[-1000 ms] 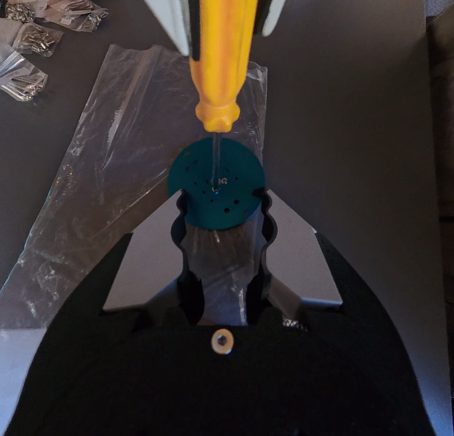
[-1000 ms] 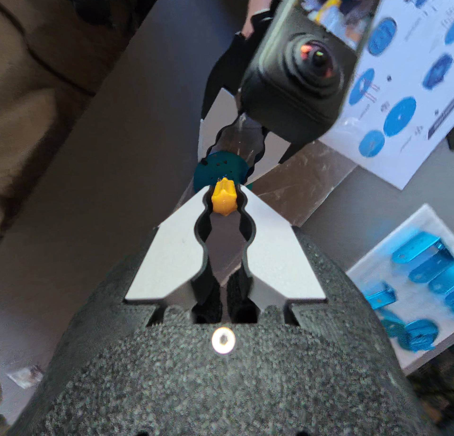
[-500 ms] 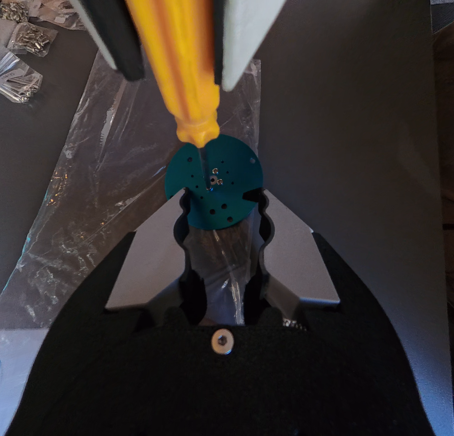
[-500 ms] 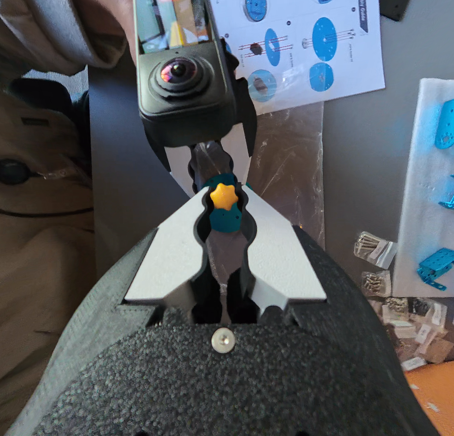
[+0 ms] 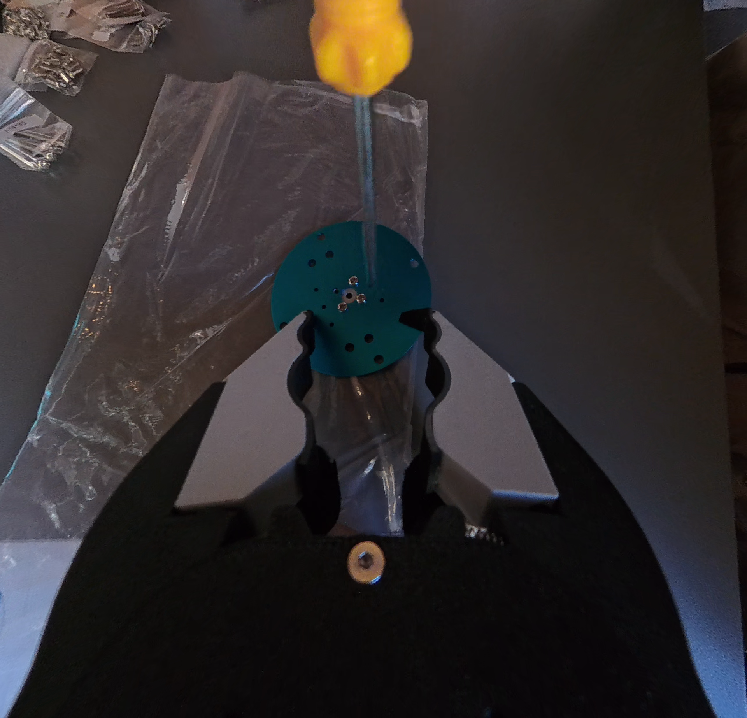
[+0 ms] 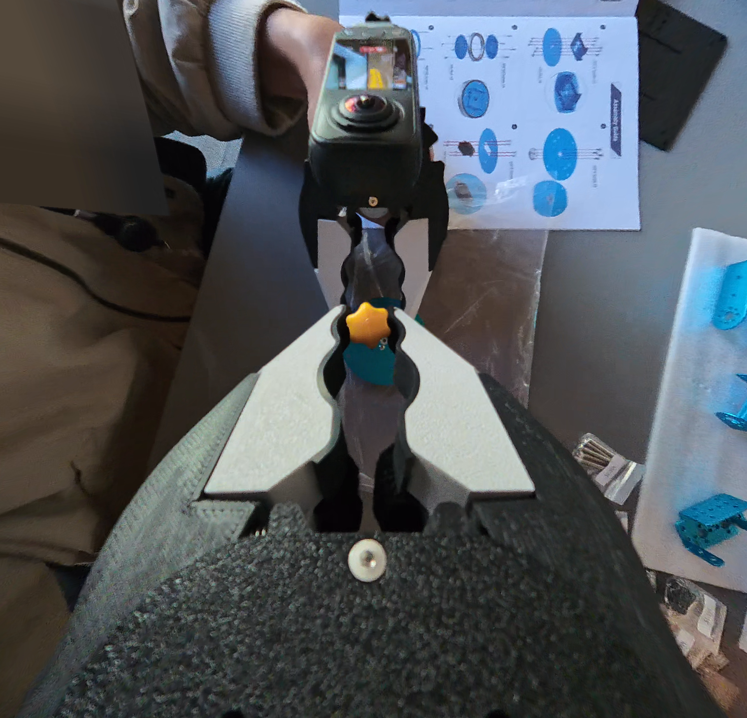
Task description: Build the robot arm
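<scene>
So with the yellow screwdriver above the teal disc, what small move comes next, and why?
Probably a slight shift of the screwdriver tip sideways onto a screw. The right gripper is shut on its handle; its blurred shaft ends just right of the three small screws at the hub of the teal disc, which the left gripper clamps at its edges.

Left wrist view is dim — the dark surface [image 5: 566,213] swallows the light, and the left claw's [image 5: 366,322] black body is near-featureless. Glare streaks the clear plastic bag [image 5: 194,254]. The yellow screwdriver handle [image 5: 361,31] is smeared with blur, its shaft ghostly. Right wrist view is brighter, daylight-cool — the white instruction sheet [image 6: 525,104] nearly washes out, and wide-angle bending softens the edges.
</scene>
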Available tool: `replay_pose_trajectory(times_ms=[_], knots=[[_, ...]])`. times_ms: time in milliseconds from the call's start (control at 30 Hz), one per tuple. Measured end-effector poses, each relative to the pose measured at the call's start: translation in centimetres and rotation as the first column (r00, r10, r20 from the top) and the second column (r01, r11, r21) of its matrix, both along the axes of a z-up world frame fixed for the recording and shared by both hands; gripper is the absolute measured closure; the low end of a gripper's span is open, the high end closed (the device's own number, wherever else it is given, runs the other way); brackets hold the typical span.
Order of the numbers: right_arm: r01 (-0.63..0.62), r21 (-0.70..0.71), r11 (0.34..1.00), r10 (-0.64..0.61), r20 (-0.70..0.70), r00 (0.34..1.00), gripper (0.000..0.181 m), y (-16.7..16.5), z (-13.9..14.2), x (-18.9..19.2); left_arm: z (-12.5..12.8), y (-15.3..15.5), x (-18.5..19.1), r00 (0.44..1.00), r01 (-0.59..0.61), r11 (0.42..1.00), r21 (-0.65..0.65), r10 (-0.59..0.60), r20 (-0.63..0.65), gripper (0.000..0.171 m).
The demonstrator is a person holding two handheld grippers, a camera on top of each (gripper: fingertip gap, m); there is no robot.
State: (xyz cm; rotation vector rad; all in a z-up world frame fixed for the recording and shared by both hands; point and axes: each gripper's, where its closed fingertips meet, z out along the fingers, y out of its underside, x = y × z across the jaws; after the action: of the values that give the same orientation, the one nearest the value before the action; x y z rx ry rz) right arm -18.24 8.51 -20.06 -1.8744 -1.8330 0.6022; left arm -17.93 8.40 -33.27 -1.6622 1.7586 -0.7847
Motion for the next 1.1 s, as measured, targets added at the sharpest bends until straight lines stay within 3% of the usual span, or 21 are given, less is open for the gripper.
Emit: replay_pose_trajectory(times_ms=[267,1100], knots=[[0.011,-0.022,1.000,-0.011,0.029,1.000,0.164,0.8,-2.0,0.5,0.0,0.0,0.0,1.000,-0.002,1.000,-0.006,0.002,0.001,0.116],[0.009,-0.024,1.000,-0.008,0.023,1.000,0.164,0.9,-2.3,0.2,0.1,0.0,0.0,1.000,-0.001,1.000,-0.010,0.002,0.001,0.116]])
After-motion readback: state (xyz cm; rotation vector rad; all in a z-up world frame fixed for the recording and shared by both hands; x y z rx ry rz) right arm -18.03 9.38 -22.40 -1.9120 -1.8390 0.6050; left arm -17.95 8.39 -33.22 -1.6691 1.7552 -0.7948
